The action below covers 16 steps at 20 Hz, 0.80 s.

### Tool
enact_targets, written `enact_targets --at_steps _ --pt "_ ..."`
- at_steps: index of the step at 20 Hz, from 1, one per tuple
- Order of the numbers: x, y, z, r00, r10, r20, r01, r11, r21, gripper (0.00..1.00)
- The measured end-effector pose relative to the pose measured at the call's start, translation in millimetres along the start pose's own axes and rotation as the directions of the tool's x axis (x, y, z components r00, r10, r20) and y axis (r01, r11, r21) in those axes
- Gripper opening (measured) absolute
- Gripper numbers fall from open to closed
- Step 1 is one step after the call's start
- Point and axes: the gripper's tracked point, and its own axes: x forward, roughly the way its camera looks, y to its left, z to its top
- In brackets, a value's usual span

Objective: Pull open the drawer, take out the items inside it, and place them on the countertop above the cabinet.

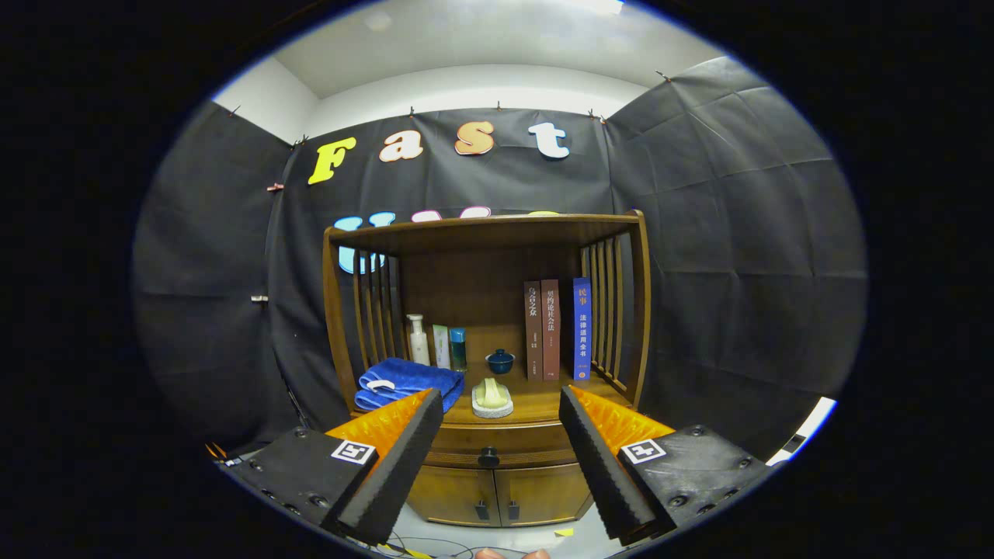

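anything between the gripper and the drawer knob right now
Nothing visible. The gripper is open, and the drawer knob sits in the gap beyond its fingers, drawer closed, with open air between.

Wooden cabinet (497, 466) stands against booth wall, beyond open jaws of gripper (501, 411); slatted sides, top shelf (489, 229) above. Surface (543, 404) carries: folded blue towel (408, 382) at left front; white pump bottle (418, 340), pale tube (441, 346), blue-capped bottle (458, 348) in row behind towel; small dark blue lidded cup (500, 361) at centre; white soap dish (492, 397) with pale soap at front centre; three upright books (557, 329) right of centre, touching side by side. Drawer (497, 442) below surface shut, dark knob (488, 457) at middle; two doors beneath.
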Motion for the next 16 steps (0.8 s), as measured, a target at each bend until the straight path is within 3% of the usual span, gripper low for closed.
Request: enact_targets --at_steps 4,9,16 --pt "-12 -6 18 1.0 0.001 -0.01 0.0 0.999 0.048 0.99" --pt "-24 -7 38 1.0 0.0 -0.006 0.0 1.0 0.005 0.99" --pt "-24 2 32 1.0 0.013 -0.027 -0.014 1.0 -0.025 0.99"
